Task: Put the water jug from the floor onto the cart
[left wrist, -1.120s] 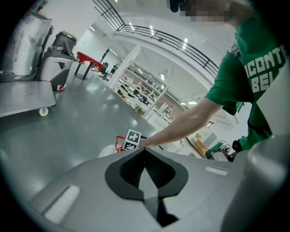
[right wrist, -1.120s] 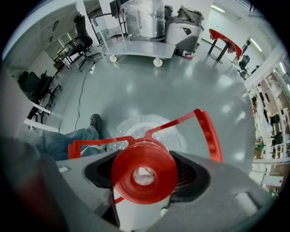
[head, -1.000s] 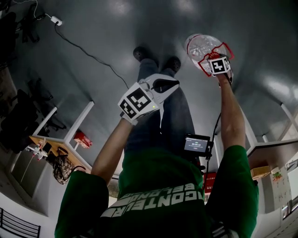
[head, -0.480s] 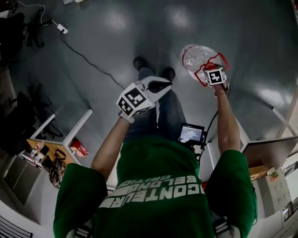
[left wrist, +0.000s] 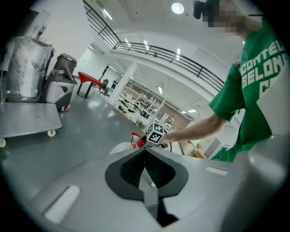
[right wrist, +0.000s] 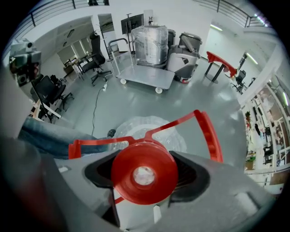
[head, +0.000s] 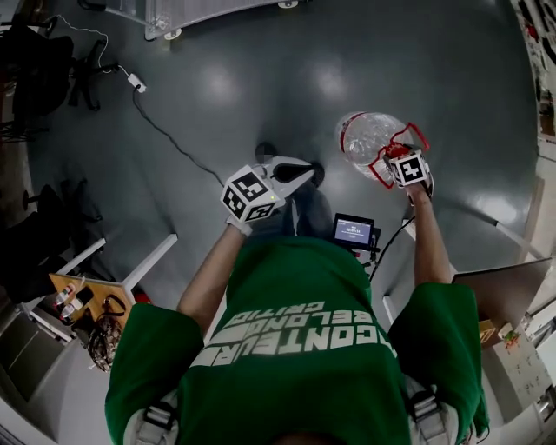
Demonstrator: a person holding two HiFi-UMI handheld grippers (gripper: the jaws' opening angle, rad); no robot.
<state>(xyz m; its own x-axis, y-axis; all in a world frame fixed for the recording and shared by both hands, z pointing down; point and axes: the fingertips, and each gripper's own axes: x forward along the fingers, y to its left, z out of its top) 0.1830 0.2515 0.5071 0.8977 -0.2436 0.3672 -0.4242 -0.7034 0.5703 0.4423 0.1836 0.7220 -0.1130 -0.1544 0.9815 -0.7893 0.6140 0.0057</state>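
A clear water jug (head: 365,137) with a red cap (right wrist: 144,171) and a red carrying handle (right wrist: 208,131) hangs above the grey floor. My right gripper (head: 398,162) is shut on its capped neck, and the jaws sit on either side of the cap. The jug's body (right wrist: 149,131) shows beyond the cap. My left gripper (head: 287,169) is to the jug's left, over the person's legs, shut with nothing in it (left wrist: 146,152). The flat grey cart (right wrist: 145,74) stands well ahead and carries a tall wrapped load (right wrist: 149,38). Its edge shows at the top of the head view (head: 191,10).
A power strip and black cable (head: 139,85) run across the floor at the left. Office chairs (right wrist: 97,59) stand left of the cart, grey machines (right wrist: 186,56) and a red table (right wrist: 222,63) right of it. White desks (head: 130,265) flank the person.
The person has moved forward across the floor with the jug still held. The power strip has slid down the view and the cart's edge has come into sight at the top.
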